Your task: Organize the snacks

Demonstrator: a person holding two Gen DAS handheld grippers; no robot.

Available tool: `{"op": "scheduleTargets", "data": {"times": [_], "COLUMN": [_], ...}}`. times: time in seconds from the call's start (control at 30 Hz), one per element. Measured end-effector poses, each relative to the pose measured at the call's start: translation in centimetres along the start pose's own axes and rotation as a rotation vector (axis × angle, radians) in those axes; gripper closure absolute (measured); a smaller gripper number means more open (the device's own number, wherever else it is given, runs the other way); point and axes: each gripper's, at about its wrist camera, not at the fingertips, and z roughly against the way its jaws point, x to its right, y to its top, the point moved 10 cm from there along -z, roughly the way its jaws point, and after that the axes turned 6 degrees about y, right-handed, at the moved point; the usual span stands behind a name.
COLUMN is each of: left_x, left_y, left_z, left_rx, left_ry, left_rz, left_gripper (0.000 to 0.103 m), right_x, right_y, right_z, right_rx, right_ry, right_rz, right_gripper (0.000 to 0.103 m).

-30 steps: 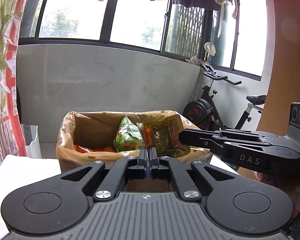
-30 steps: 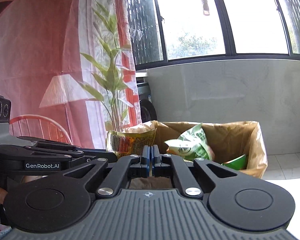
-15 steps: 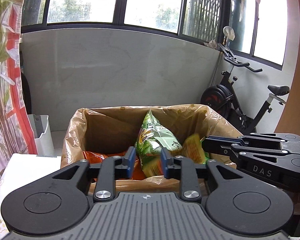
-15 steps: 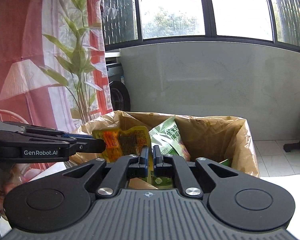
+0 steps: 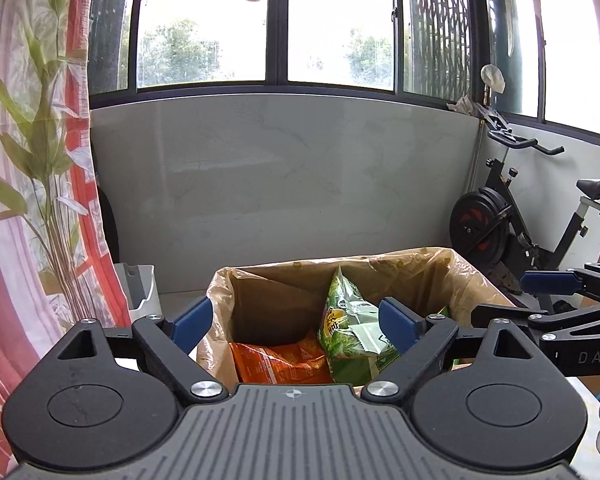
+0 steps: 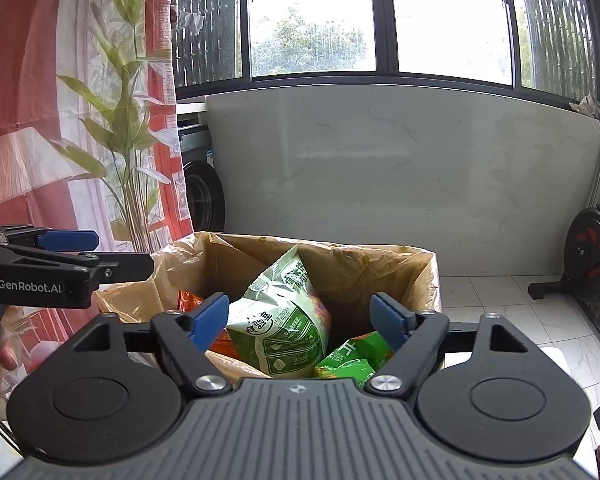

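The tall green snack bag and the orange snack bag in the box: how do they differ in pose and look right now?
The tall green snack bag stands nearly upright, its top corner reaching toward the rim of the box; the orange snack bag lies low on the bottom. The green one is pale green with a white panel; the orange one is solid orange and crinkled. The green one shows almost whole, the orange one only partly. Both sit inside the lined box, touched by neither gripper.

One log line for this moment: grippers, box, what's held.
left gripper: jaws just opened, empty | right gripper: jaws just opened, empty | lined box: green snack bag upright, orange packet beside it
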Motion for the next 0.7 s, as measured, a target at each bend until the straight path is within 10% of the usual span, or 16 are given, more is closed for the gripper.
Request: {"op": "scheduleTargets", "data": {"times": [0.7], "left_x": [-0.6], "left_y": [4.0], "left_z": [11.7], "left_rx": [0.11], "left_ry": [0.124], "left_rz": [0.0], "left_gripper": [0.008], "right_x": [-0.1], "right_y": [2.8], "right_z": [10.2], "right_rx": [0.116], "right_ry": [-0.139], "right_rz": [-0.053], "right_gripper": [0.0]}}
